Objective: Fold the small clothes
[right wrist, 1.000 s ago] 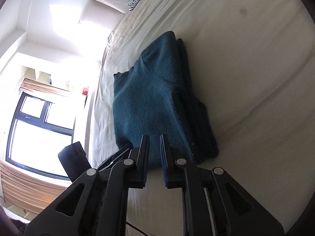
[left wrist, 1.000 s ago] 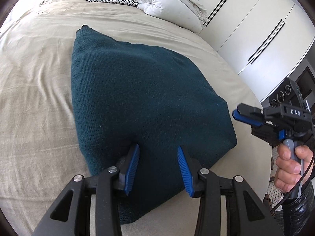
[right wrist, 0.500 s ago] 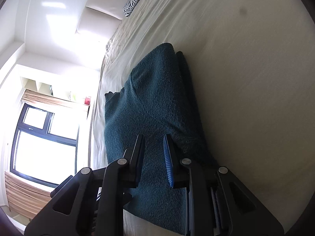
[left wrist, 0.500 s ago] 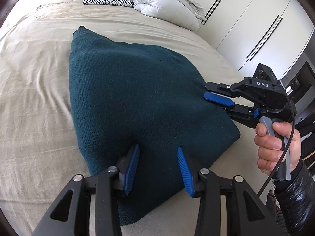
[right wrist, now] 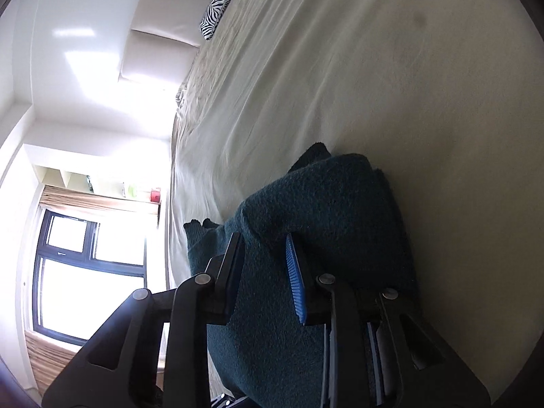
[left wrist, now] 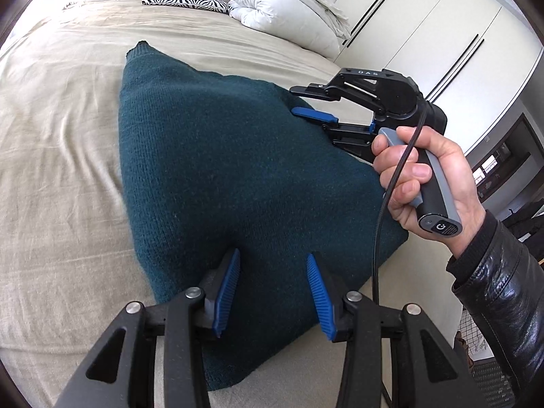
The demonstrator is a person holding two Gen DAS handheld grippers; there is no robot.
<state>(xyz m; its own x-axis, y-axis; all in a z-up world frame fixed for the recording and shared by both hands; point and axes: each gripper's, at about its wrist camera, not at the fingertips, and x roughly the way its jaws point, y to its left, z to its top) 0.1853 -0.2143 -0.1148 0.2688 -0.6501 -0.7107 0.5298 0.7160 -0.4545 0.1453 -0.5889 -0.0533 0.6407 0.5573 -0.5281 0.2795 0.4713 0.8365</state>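
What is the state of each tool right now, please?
Left tool: open over the teal sweater, gripping nothing.
Right tool: jaws just opening, sweater edge between them, not clamped.

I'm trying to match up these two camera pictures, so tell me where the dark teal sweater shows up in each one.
Left wrist view: the teal sweater fills the centre, lying folded on the bed, beyond the left gripper.
Right wrist view: the sweater sits low and centre, around the right gripper.
Shared landmark: the zebra-print pillow, top centre-left in the left view and at the top in the right view.
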